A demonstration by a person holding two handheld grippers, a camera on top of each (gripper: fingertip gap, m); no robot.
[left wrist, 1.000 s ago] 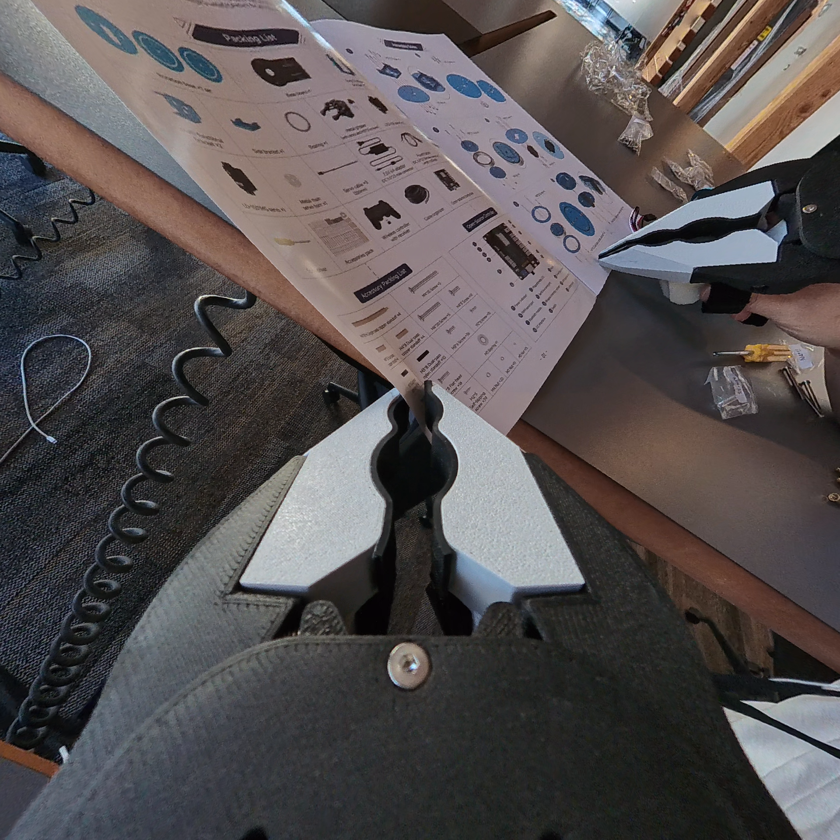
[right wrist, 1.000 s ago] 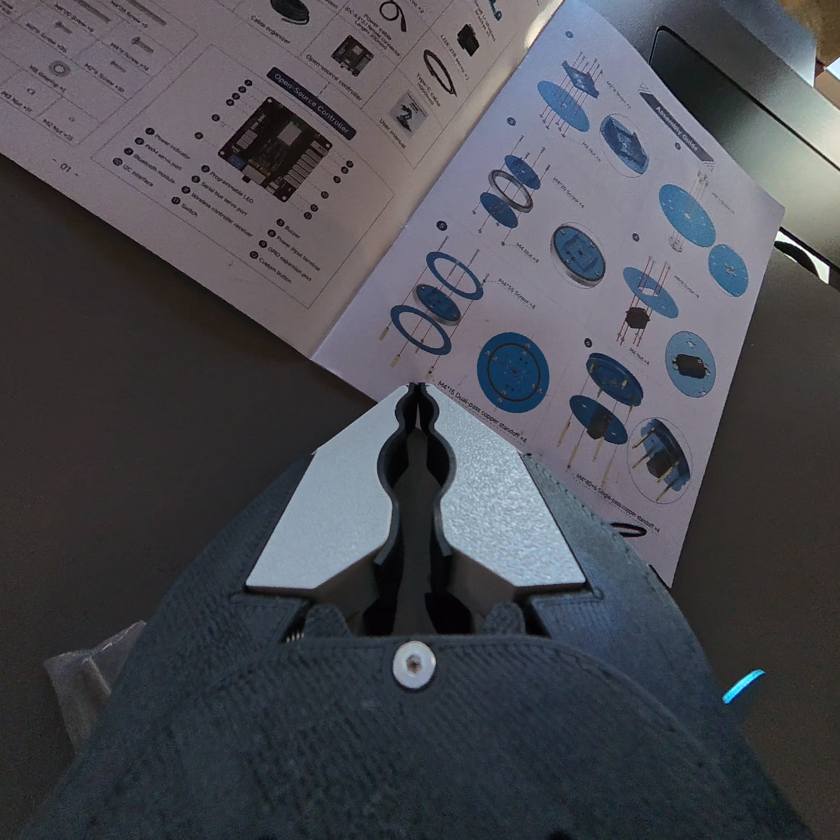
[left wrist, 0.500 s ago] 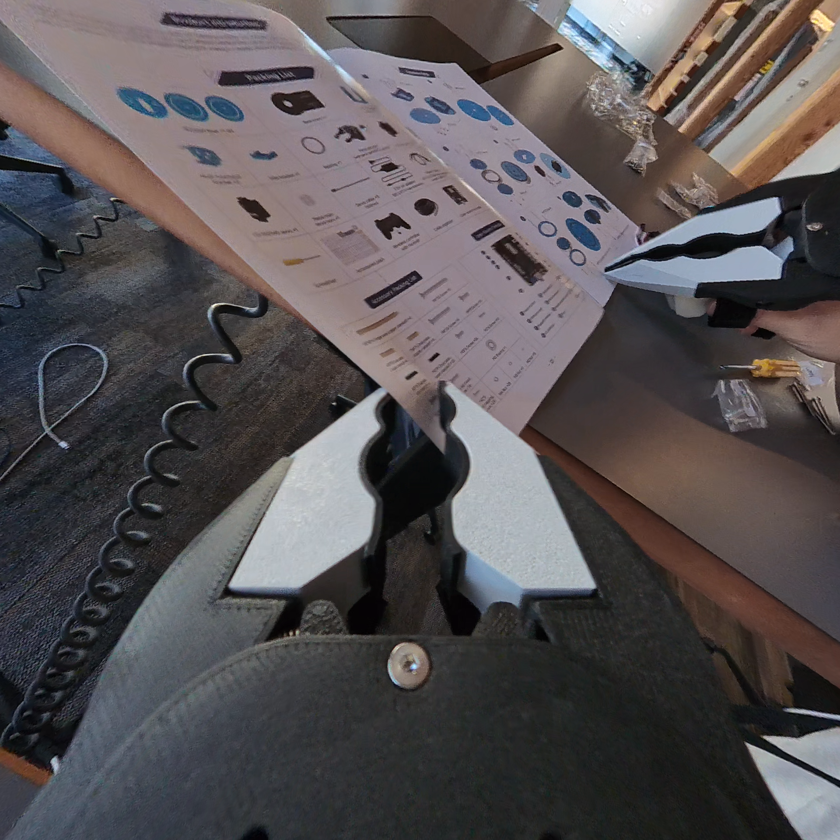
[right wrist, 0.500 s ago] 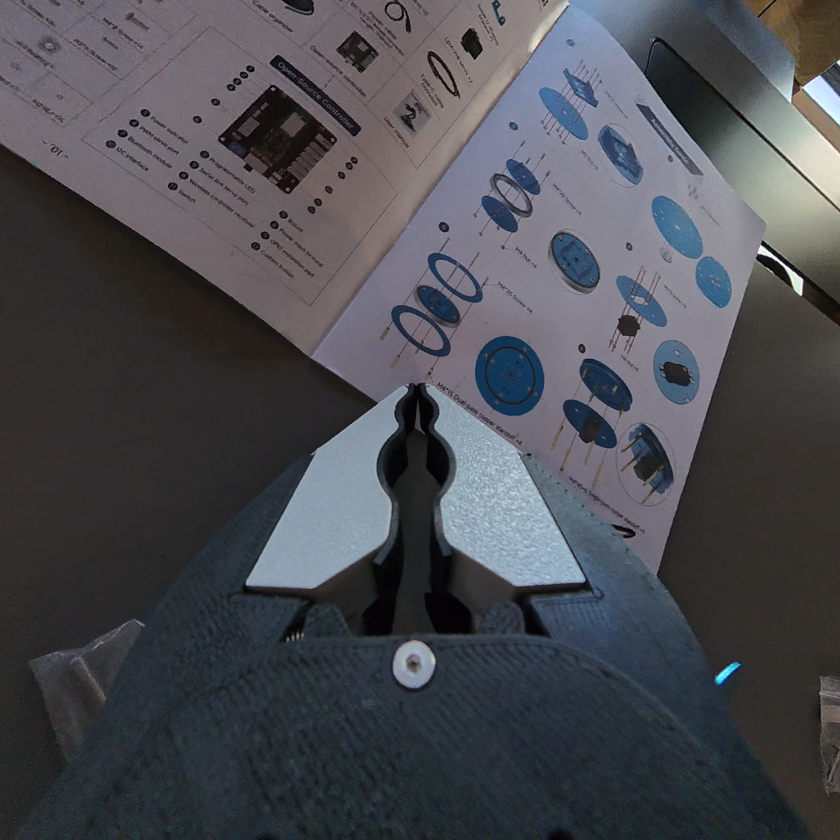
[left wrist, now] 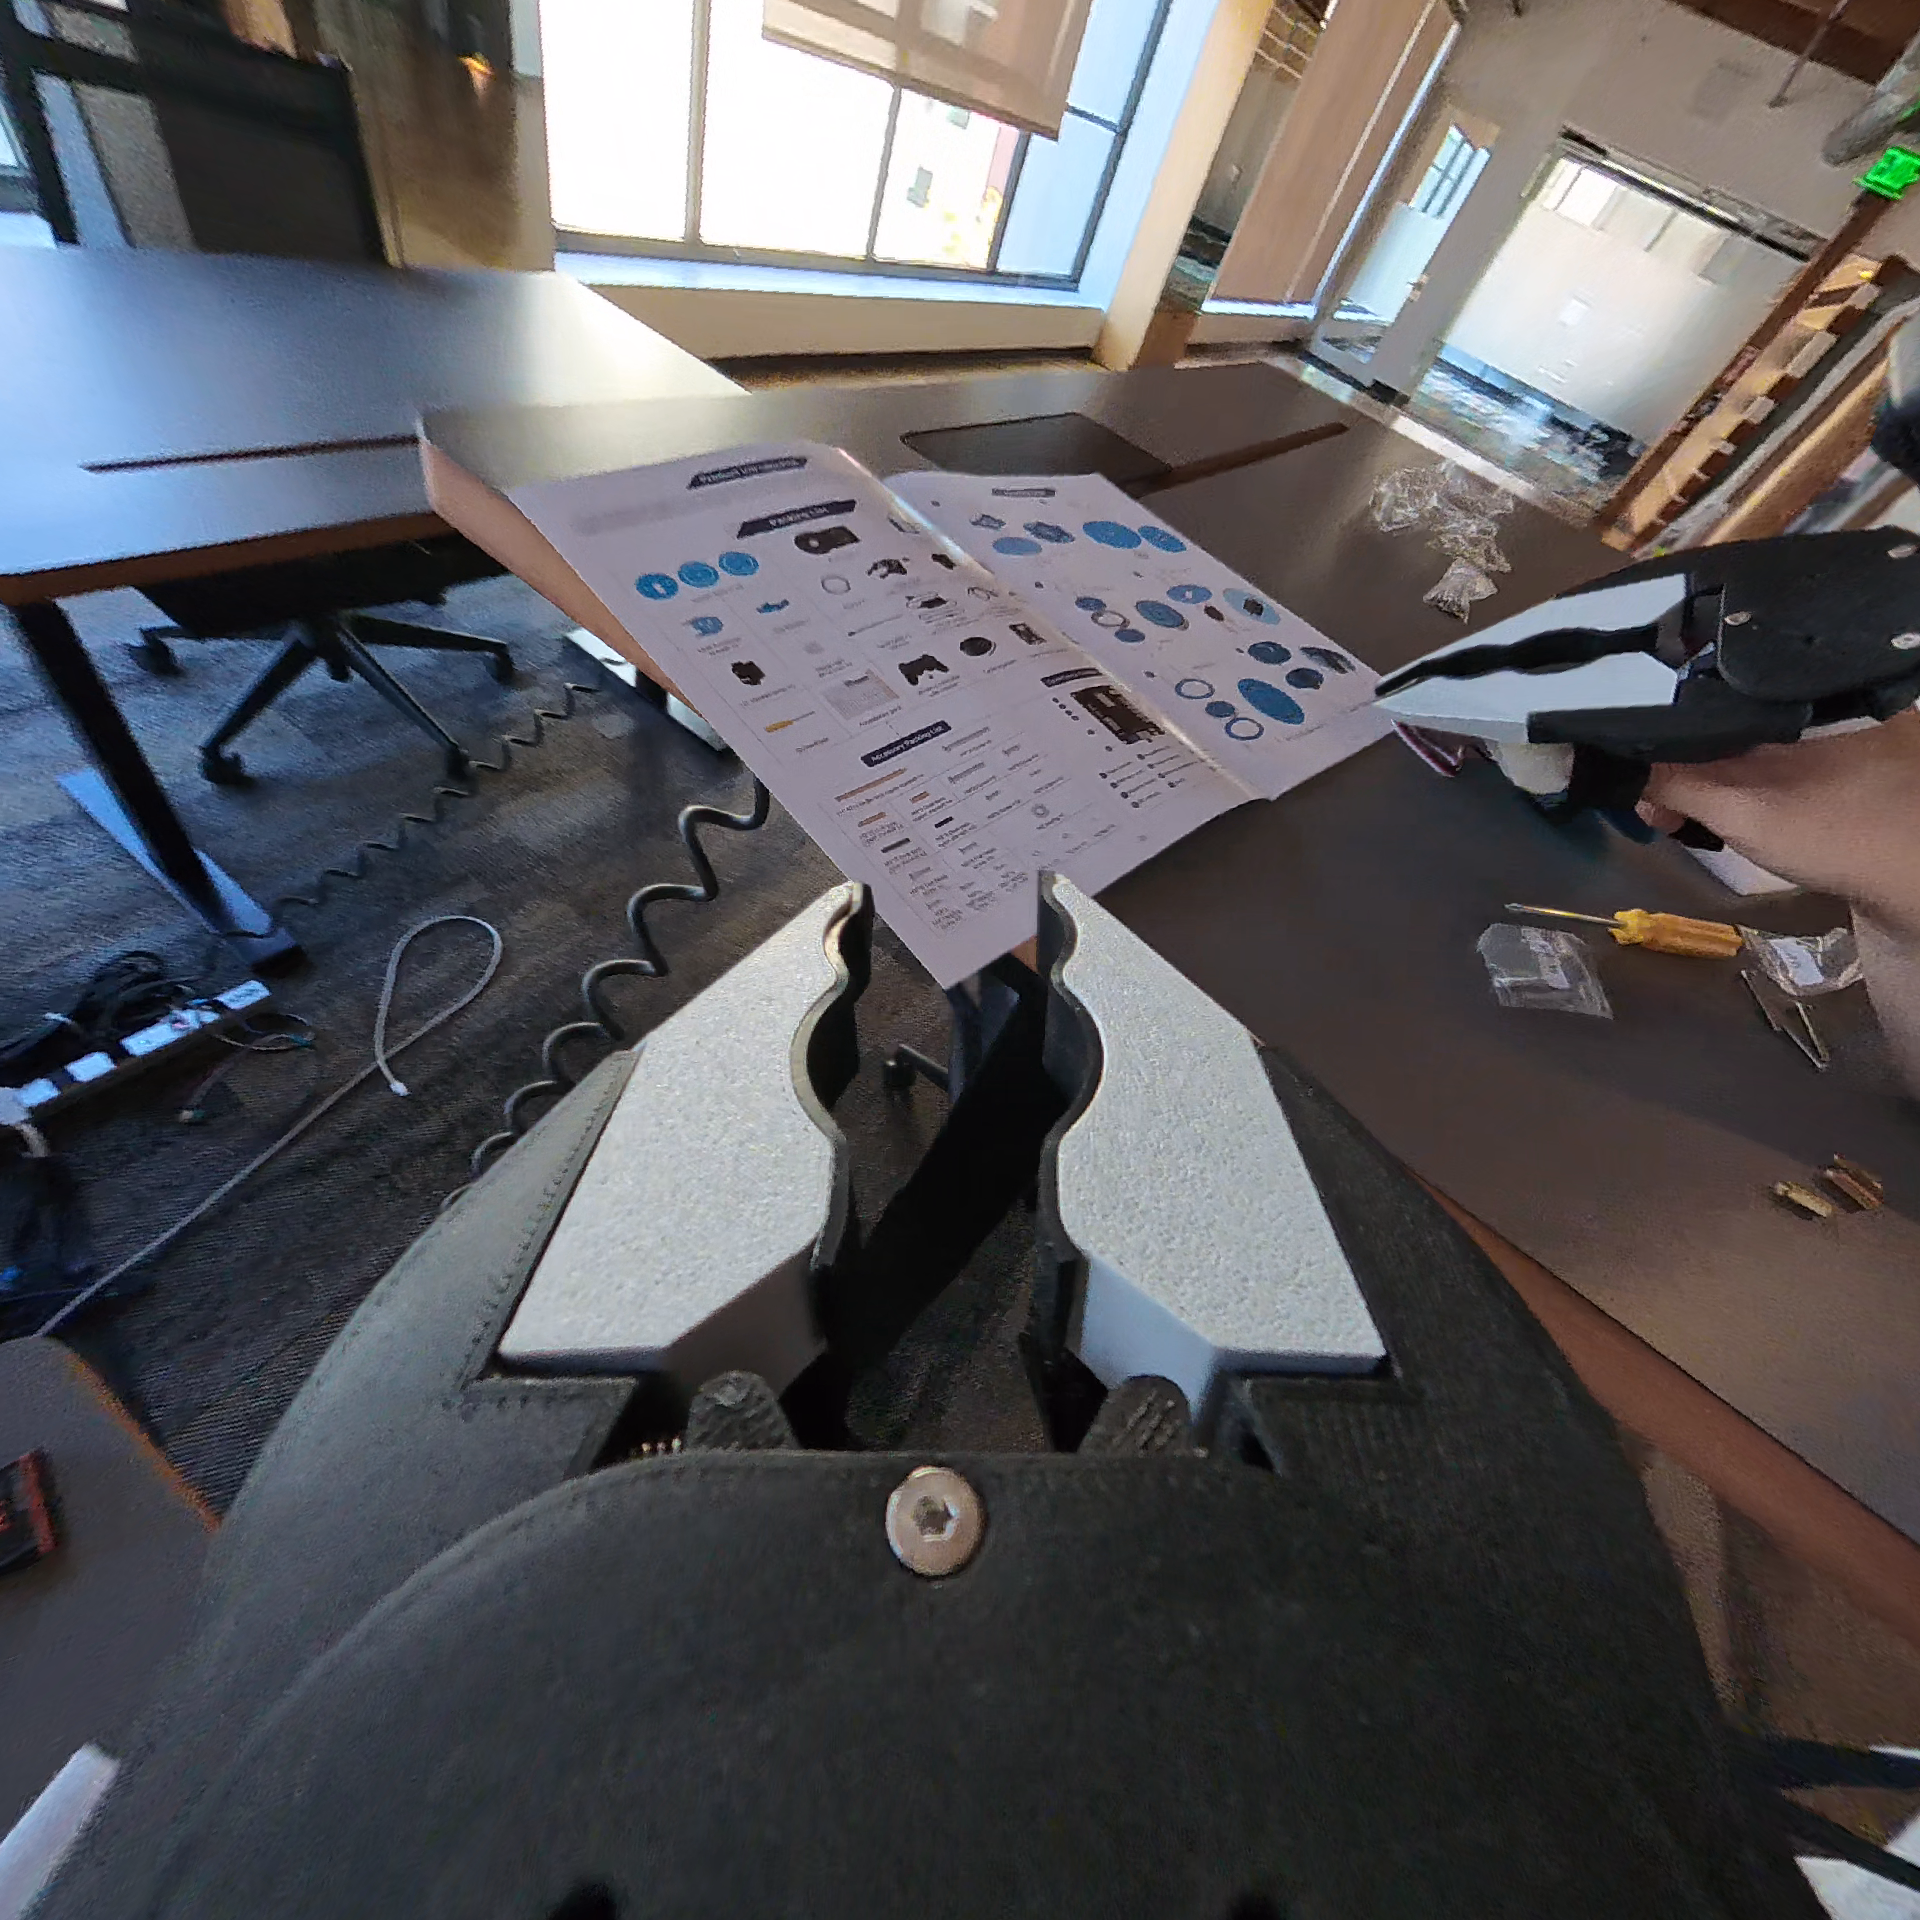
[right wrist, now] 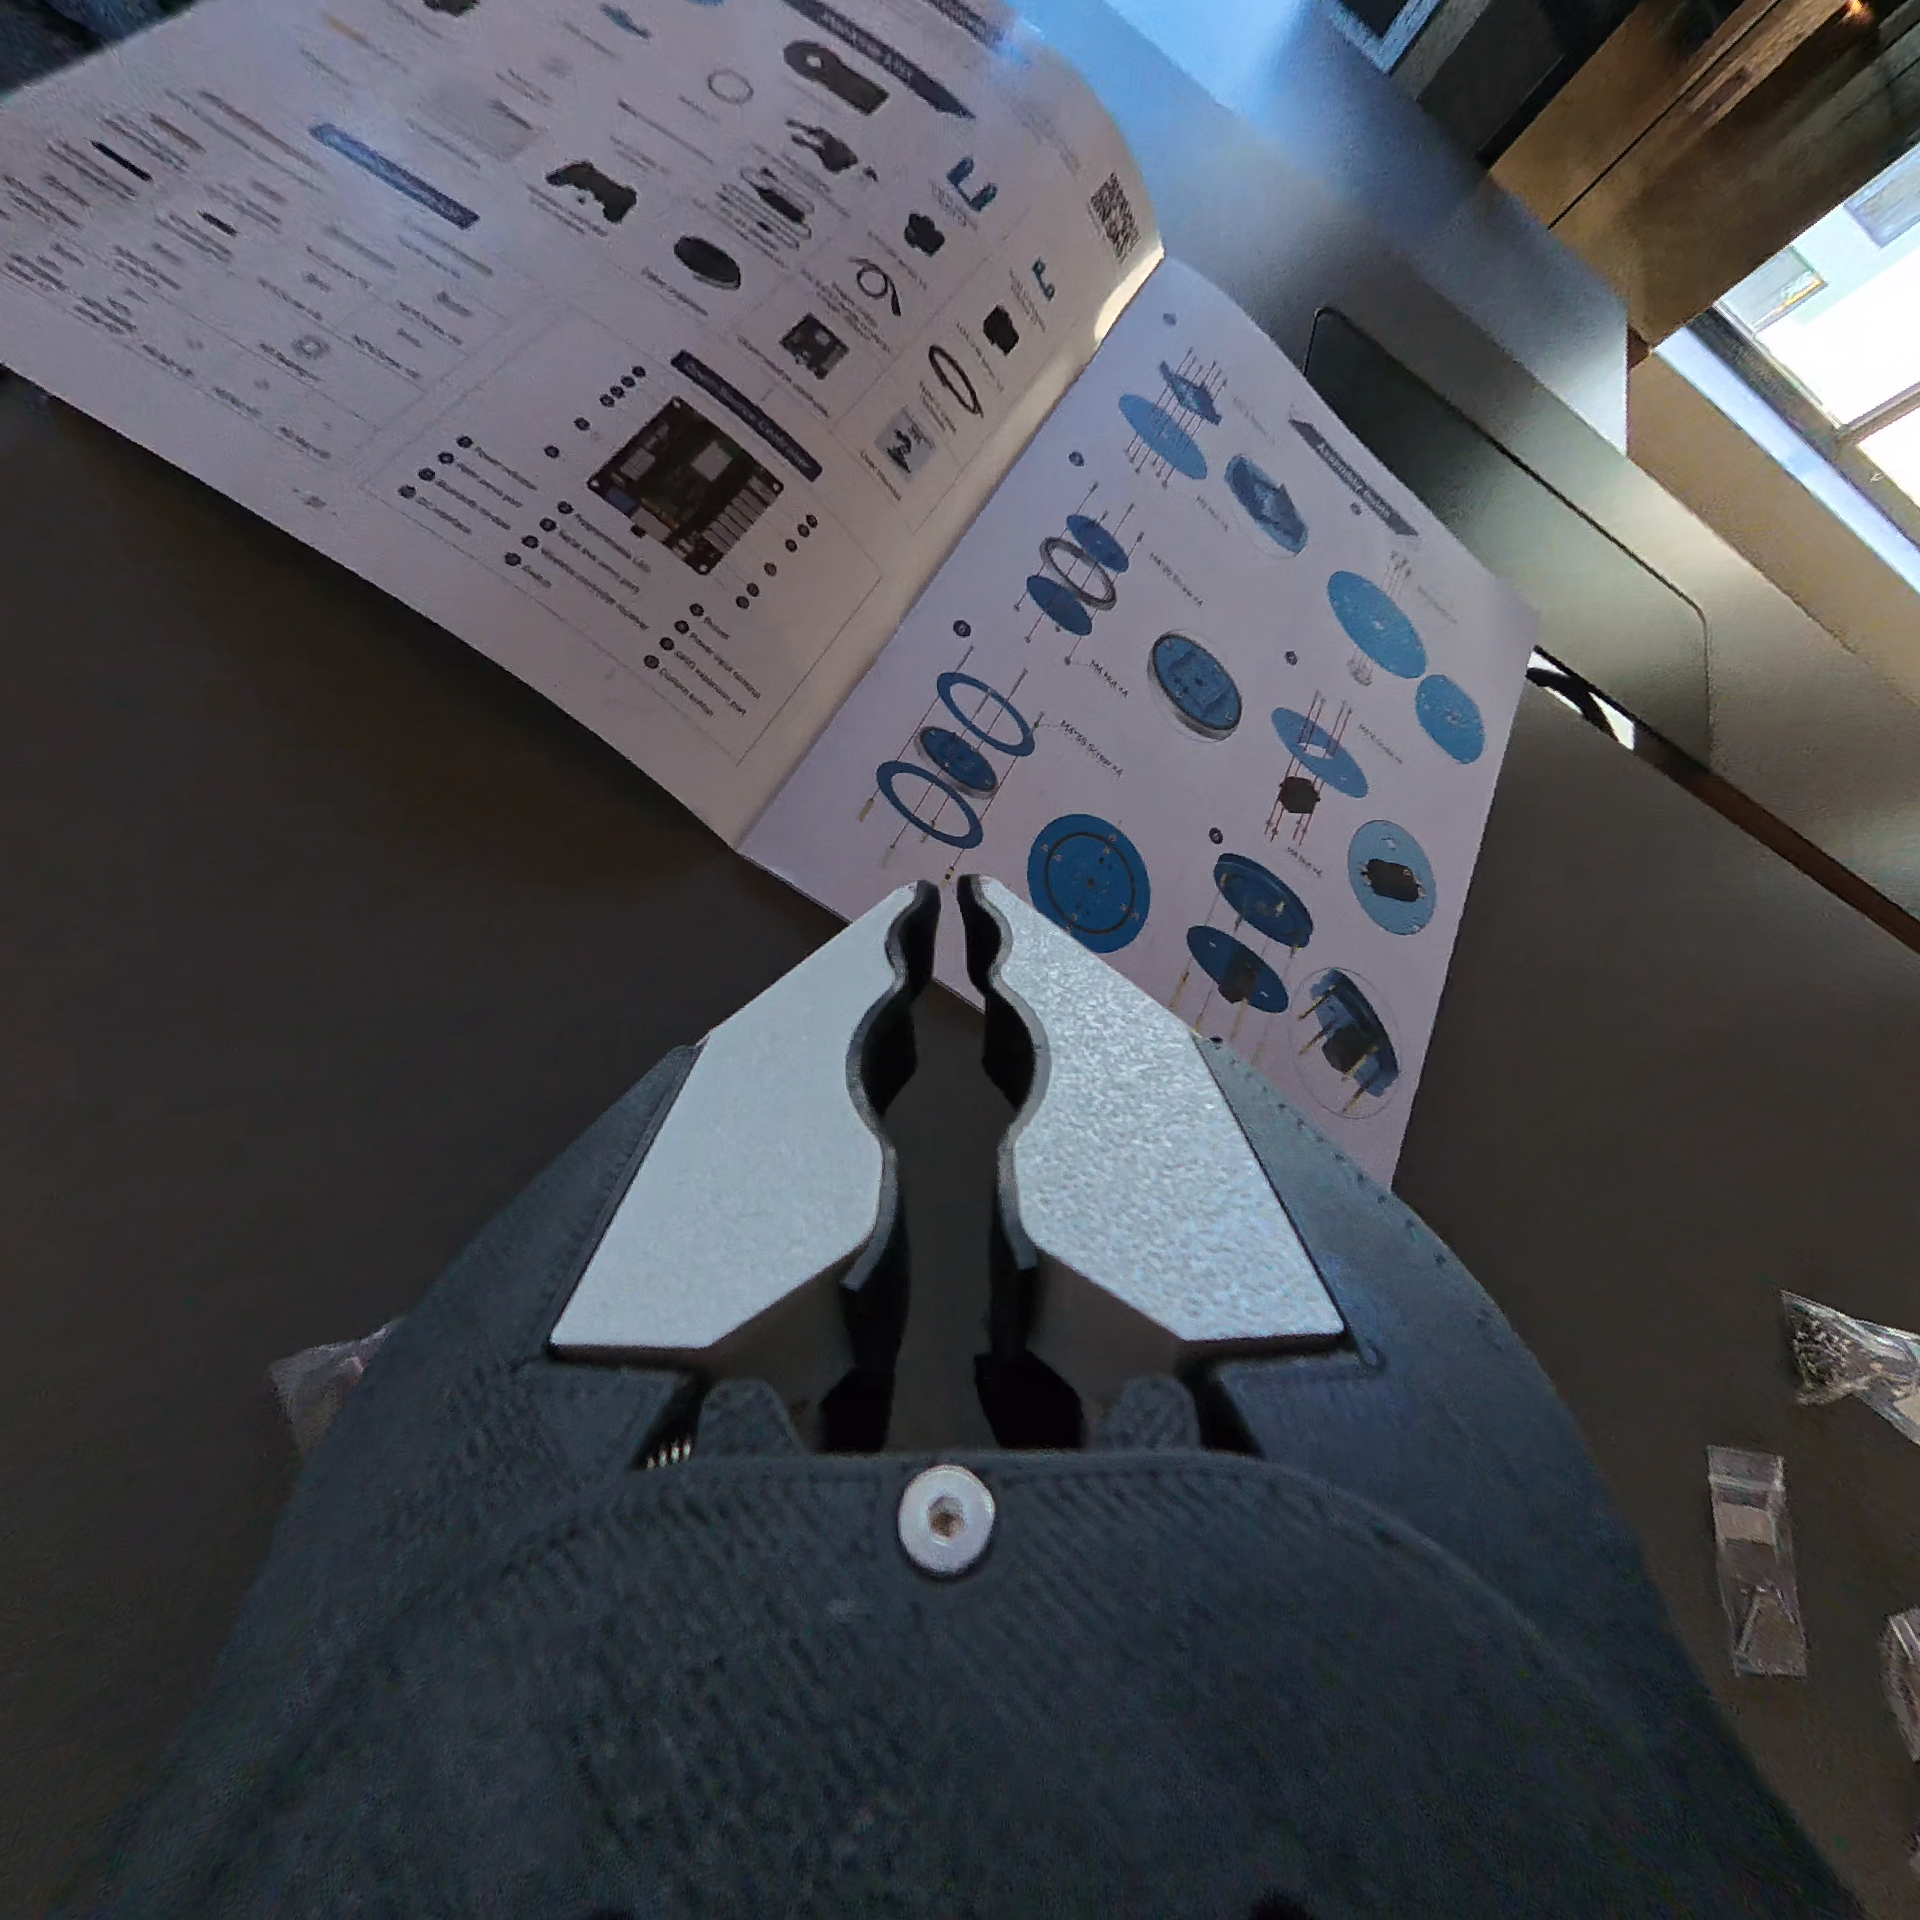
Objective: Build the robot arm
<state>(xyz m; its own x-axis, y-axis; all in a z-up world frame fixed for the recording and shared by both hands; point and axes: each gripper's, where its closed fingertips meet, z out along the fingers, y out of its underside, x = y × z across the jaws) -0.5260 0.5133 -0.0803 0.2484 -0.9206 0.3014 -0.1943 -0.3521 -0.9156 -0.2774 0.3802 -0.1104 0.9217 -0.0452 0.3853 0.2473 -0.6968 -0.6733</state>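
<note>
A white fold-out instruction sheet (left wrist: 935, 675) with blue and black drawings lies open on the dark table (left wrist: 1403, 1039). Its left page overhangs the table's wooden edge. My left gripper (left wrist: 951, 899) is open and empty, and the sheet's near corner hangs just beyond its fingertips. My right gripper (right wrist: 948, 891) is open by a narrow gap, with its tips at the near edge of the sheet's right page (right wrist: 1195, 779). It also shows in the left wrist view (left wrist: 1397, 698), held by a hand (left wrist: 1787, 821) at the sheet's right edge.
A yellow-handled screwdriver (left wrist: 1673, 932), small plastic bags (left wrist: 1543, 968) and brass parts (left wrist: 1829, 1190) lie on the table at right. More bags (right wrist: 1756, 1590) lie right of my right gripper. A coiled cable (left wrist: 644, 935), an office chair (left wrist: 312, 665) and a power strip (left wrist: 125, 1039) are on the carpet at left. There is about 30 cm between the tips of the two grippers. My left tips are about 40 cm from the yellow-handled screwdriver (left wrist: 1673, 932), my right tips only 20 cm.
My left gripper has opened, let go of the sheet's corner and drawn back. The sheet has dropped lower. My right gripper's tips, shut before, now stand slightly apart.
</note>
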